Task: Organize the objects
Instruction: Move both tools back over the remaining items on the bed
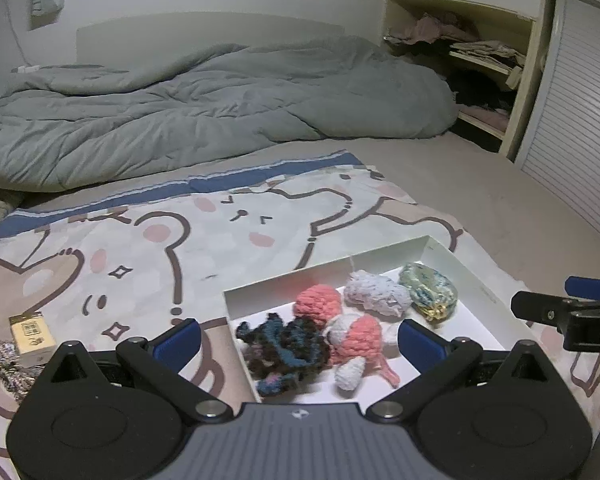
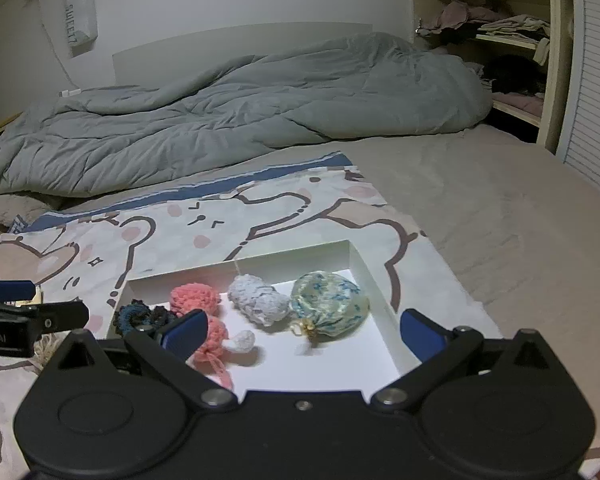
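A white shallow box (image 1: 476, 276) (image 2: 374, 276) lies on a cartoon-print cloth on the bed. It holds a dark blue-brown crochet piece (image 1: 284, 344) (image 2: 138, 316), pink crochet pieces (image 1: 318, 304) (image 2: 194, 298), a pale blue knit piece (image 1: 376, 294) (image 2: 258, 300) and a green-blue drawstring pouch (image 1: 428, 286) (image 2: 330, 304). My left gripper (image 1: 298, 338) is open and empty, just above the box's near left part. My right gripper (image 2: 304, 330) is open and empty over the box's near edge. Each gripper shows at the other view's edge.
A small yellow-white carton (image 1: 32, 334) and a speckled yarn piece (image 1: 10, 368) lie on the cloth left of the box. A crumpled grey duvet (image 1: 204, 100) (image 2: 240, 108) fills the far bed. Shelves with clothes (image 1: 472, 60) (image 2: 500, 48) stand at the back right.
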{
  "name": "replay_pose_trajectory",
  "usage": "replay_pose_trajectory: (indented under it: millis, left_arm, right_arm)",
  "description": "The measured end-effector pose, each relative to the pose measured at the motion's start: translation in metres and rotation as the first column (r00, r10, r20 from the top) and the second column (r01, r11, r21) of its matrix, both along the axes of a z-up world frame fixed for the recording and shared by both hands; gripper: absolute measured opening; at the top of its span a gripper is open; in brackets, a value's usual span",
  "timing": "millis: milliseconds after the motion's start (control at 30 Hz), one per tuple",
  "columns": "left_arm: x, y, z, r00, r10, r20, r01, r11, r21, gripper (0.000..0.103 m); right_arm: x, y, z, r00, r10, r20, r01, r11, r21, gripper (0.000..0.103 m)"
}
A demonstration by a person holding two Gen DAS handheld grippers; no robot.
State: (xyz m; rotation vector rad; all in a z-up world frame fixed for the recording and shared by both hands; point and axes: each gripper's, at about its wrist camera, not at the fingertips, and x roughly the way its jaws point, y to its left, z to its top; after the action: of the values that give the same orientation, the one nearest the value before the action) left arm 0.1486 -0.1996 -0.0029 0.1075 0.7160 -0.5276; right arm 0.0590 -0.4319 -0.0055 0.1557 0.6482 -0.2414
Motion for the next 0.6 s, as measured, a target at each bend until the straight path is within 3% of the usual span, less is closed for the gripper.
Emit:
replay_pose_trajectory:
  millis: [600]
  left_arm:
    - [0.020, 0.097, 0.007, 0.981, 0.194, 0.019, -0.194, 0.981, -0.015, 0.103]
  right_arm:
    - [0.041, 0.074, -0.002, 0.992, 0.123, 0.014, -0.123, 0.992, 0.026, 0.103]
